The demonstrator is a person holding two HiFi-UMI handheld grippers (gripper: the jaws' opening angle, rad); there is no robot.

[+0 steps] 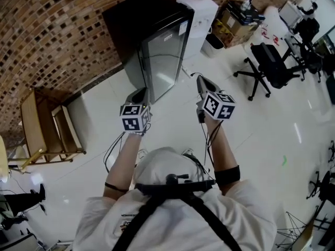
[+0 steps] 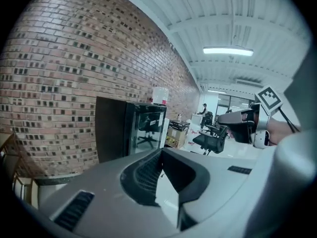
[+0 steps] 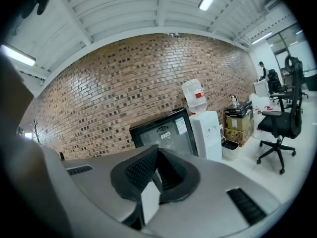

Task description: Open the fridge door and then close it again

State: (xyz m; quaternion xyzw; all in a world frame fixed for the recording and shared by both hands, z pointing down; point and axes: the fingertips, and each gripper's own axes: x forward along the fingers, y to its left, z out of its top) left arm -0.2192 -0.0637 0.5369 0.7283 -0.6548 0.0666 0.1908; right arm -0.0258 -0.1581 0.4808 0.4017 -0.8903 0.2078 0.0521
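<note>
Fridge door (image 1: 163,61) shut; we stand apart from it. Left gripper (image 1: 140,93), right gripper (image 1: 201,80) both closed, empty. We should part jaws before reaching door edge, approach squarely.

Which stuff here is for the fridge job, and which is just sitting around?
For the job: fridge, left gripper, right gripper.
Just around: water dispenser, office chair, waste bin, cardboard boxes.

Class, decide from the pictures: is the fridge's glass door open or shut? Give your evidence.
Shut. The glass door sits flush against the black fridge, with no gap showing in any view.
</note>
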